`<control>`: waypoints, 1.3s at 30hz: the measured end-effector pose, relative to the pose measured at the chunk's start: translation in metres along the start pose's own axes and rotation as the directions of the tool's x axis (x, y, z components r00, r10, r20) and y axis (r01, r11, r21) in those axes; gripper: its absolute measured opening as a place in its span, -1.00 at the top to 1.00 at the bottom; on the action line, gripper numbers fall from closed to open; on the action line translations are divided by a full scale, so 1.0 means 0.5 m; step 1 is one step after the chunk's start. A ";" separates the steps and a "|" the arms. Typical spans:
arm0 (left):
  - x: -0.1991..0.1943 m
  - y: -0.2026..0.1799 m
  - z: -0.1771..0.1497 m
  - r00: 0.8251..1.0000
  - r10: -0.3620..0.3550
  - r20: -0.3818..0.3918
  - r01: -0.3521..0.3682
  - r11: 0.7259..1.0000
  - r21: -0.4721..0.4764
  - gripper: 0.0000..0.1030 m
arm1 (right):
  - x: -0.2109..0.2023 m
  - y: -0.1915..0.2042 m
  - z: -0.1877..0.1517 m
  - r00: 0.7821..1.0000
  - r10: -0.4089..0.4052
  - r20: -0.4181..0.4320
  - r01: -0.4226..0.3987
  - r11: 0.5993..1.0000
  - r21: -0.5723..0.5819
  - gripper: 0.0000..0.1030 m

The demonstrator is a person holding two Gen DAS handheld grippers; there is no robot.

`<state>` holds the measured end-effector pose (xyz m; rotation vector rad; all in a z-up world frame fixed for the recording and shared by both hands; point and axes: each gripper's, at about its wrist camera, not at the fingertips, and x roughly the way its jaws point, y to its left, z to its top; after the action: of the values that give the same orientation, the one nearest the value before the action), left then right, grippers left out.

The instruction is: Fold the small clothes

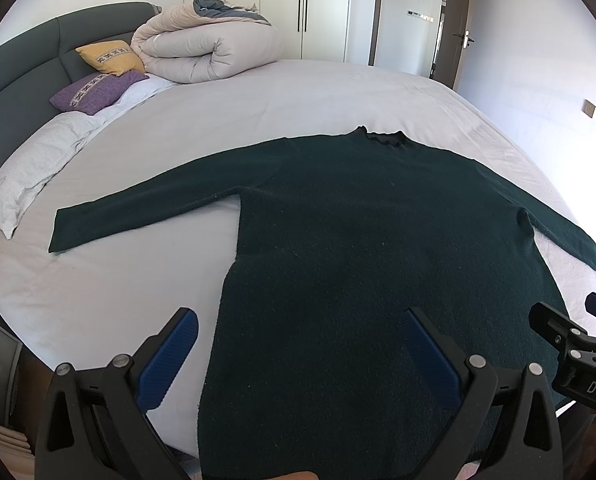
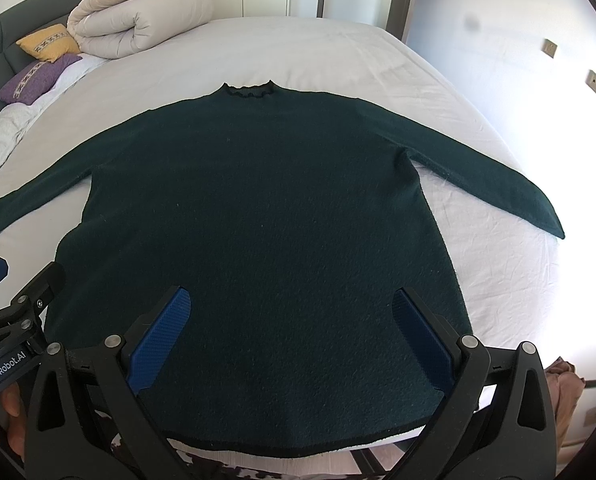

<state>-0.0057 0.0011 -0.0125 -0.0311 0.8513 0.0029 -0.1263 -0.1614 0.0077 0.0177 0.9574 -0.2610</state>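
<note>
White bedding covers the bed (image 2: 337, 52) in a bright bedroom, where a dark green sweater (image 2: 258, 220) lies spread flat, collar (image 2: 248, 90) toward the far side and hem (image 2: 298, 446) at the near edge of the mattress. Both sleeves extend outward from the body: the left sleeve (image 1: 146, 208) angles toward the white pillow (image 1: 30, 176), the right sleeve (image 2: 493, 176) toward the sunlit side of the sheet. No part of the garment is folded over; body and sleeves rest in a single smooth layer, so folding appears not yet begun, while the laying-out stage looks complete.

Near the hem, the left gripper (image 1: 301, 360) hovers with its blue-padded fingers (image 1: 170, 360) spread wide, one over bare sheet, the other over the sweater's left side, nothing between them. Alongside it, the right gripper (image 2: 294, 340) hangs over the lower middle of the garment, jaws likewise parted and empty. Whether either tool touches the fabric cannot be told.

At the headboard (image 1: 14, 92) end, a rolled duvet (image 1: 206, 48), a yellow cushion (image 1: 110, 56) and a purple cushion (image 1: 94, 90) sit well apart from the work. Still to come, by the look of it: sleeves brought in, then the body folded.
</note>
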 end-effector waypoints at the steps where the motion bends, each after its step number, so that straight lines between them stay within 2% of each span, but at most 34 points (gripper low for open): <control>1: 0.000 0.000 0.000 1.000 0.000 0.000 0.000 1.000 0.000 -1.00 | 0.000 0.001 -0.002 1.000 0.000 0.000 0.000 1.000 -0.001 -1.00; 27: 0.002 0.002 -0.007 1.000 0.007 -0.007 -0.008 1.000 -0.013 -1.00 | 0.003 0.007 -0.008 1.000 -0.006 -0.009 0.006 1.000 -0.011 -1.00; 33: 0.001 0.003 -0.014 1.000 0.020 0.013 -0.020 1.000 -0.001 -1.00 | 0.005 0.007 -0.007 1.000 -0.003 -0.012 0.003 1.000 -0.012 -1.00; 36: 0.003 -0.004 -0.016 0.999 0.029 0.028 -0.030 0.999 0.021 -1.00 | 0.009 -0.004 -0.008 1.000 0.025 -0.013 -0.025 1.000 0.004 -1.00; 39: 0.012 -0.009 -0.014 1.000 0.020 0.017 -0.020 0.999 0.032 -1.00 | 0.011 -0.045 -0.008 0.993 0.116 0.004 -0.116 0.991 0.068 -1.00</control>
<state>-0.0067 -0.0034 -0.0215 0.0080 0.8345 0.0081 -0.1316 -0.1839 0.0030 0.1360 0.9433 -0.1862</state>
